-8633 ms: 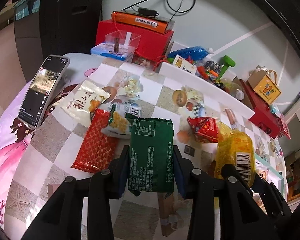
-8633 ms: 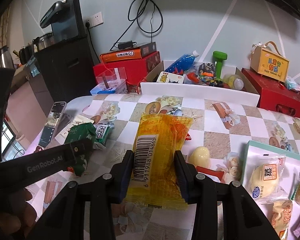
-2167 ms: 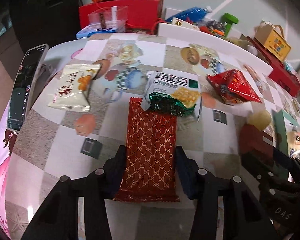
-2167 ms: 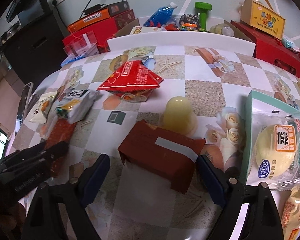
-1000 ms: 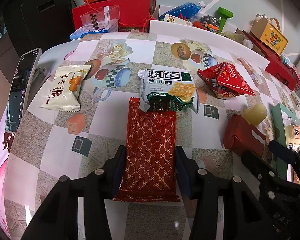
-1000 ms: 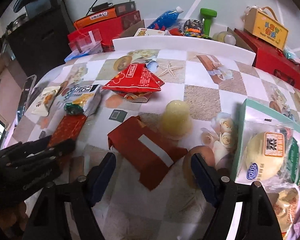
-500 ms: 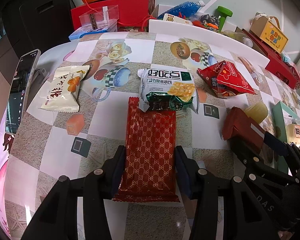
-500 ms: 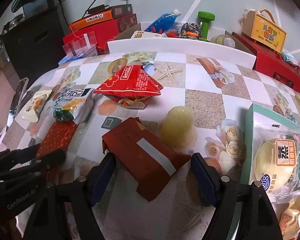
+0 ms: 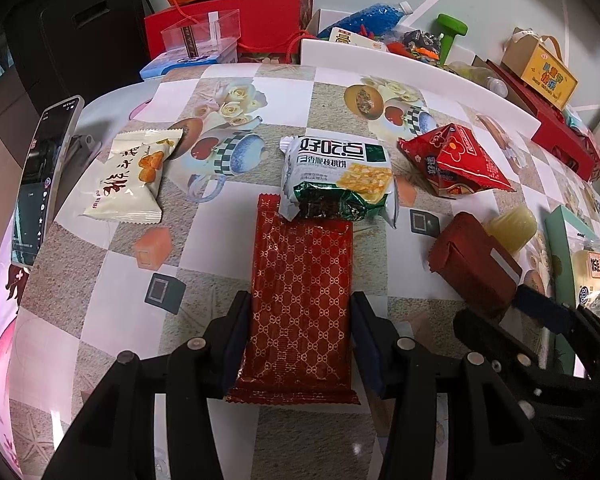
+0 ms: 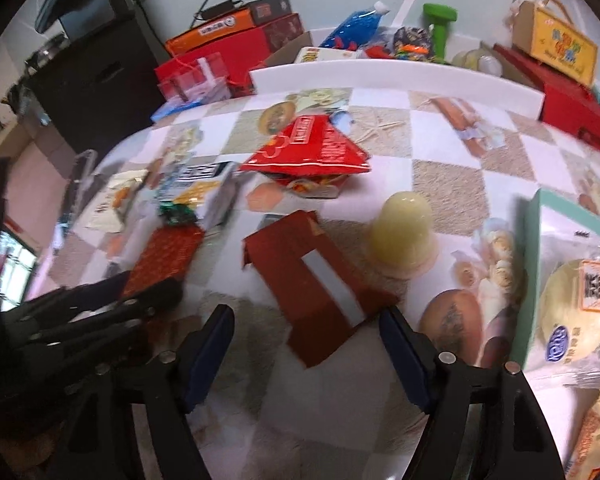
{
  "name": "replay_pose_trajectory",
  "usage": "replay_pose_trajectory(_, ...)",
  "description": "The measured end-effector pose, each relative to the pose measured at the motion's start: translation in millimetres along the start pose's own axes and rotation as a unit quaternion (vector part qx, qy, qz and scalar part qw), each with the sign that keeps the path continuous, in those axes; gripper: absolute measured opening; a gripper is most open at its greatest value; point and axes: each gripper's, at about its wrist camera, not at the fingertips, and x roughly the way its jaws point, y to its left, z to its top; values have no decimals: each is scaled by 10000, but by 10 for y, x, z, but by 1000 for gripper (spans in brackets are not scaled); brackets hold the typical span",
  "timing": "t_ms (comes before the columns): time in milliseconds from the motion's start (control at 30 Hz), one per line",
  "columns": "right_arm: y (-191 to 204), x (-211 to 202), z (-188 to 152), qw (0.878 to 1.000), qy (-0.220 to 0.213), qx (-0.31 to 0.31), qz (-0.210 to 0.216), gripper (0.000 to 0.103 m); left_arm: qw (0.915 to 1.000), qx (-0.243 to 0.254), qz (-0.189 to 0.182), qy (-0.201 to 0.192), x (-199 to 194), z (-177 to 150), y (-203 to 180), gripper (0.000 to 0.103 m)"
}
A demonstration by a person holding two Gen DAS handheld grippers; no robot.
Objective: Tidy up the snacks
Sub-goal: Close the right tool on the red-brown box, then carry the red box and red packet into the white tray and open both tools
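Red foil with a gold lattice print wraps the flat snack packet (image 9: 302,300) clamped between the pads of the left tool (image 9: 300,336) on the tiled-pattern surface (image 9: 100,280). A dark red paper-wrapped block (image 10: 320,280) is straddled by the right tool (image 10: 306,356), whose jaws have just been closing but stand apart, untouching. A pale yellow jelly cup (image 10: 406,232) is seen just beside the block.

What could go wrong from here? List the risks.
The left gripper clamps the red patterned packet, whose far end lies under the cracker pack: lifting may drag it. The right gripper, jaws just closing, straddles the brown box lying skewed; it may twist out or bump the jelly cup.
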Motion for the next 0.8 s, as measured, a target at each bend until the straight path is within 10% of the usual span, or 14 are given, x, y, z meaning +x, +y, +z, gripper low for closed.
replay_pose_trajectory(467, 158, 108, 224, 9914, -105, -915, -924, 77, 9999, -94, -34, -22, 0, 11, 18, 50)
replay_pose_trajectory(800, 131, 187, 182, 9961, 14, -585, -660, 44, 9999, -128, -44, -35, 0, 13, 20, 51)
